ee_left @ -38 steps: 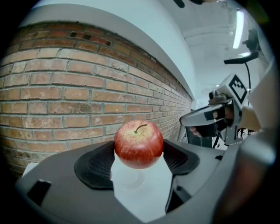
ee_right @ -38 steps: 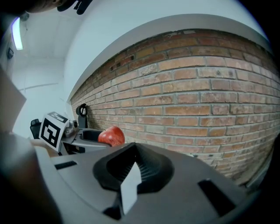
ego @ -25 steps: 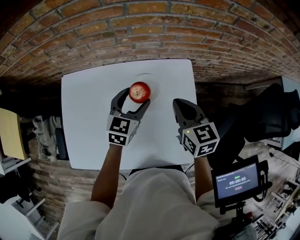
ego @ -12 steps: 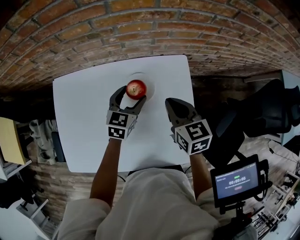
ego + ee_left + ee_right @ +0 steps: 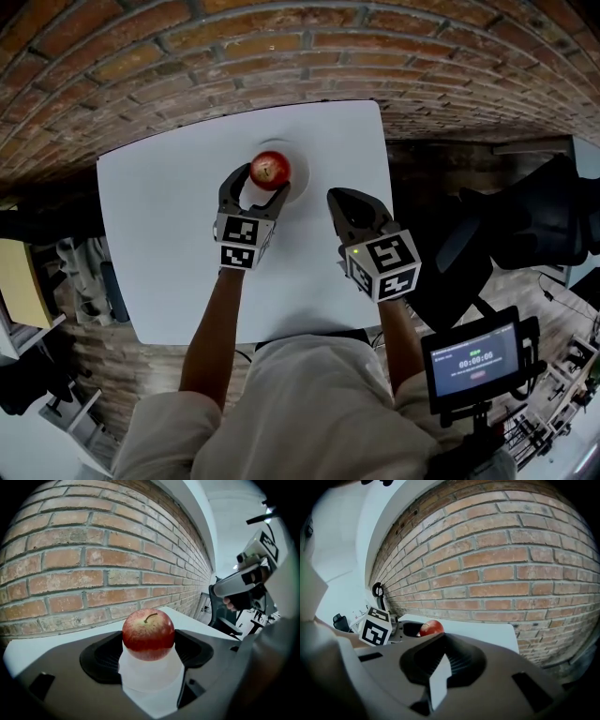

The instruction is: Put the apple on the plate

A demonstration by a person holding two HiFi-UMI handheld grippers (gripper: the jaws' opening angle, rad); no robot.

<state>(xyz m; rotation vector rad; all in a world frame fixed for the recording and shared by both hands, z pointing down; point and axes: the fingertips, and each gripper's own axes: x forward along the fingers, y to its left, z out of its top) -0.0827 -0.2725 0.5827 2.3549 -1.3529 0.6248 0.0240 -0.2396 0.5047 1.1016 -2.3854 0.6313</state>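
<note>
A red apple [image 5: 270, 170] sits between the jaw tips of my left gripper [image 5: 257, 185], which is shut on it. In the left gripper view the apple [image 5: 148, 634] touches both black pads, stem up, above a white surface. It hangs over the near part of a white plate [image 5: 294, 161], whose rim is only faintly visible on the white table [image 5: 159, 216]. My right gripper [image 5: 343, 202] hovers to the right of the apple, shut and holding nothing. The right gripper view shows its jaws closed to a thin slit, with the apple [image 5: 431, 628] beyond them on the left.
A brick wall [image 5: 281, 56] runs directly behind the table's far edge. A dark chair [image 5: 525, 225] stands off the table's right side. A small screen on a stand [image 5: 473, 361] is at lower right. Shelving [image 5: 37, 281] lies to the left.
My left gripper has carried the apple a little farther toward the wall, over the plate. The right gripper has kept its place beside it, still shut.
</note>
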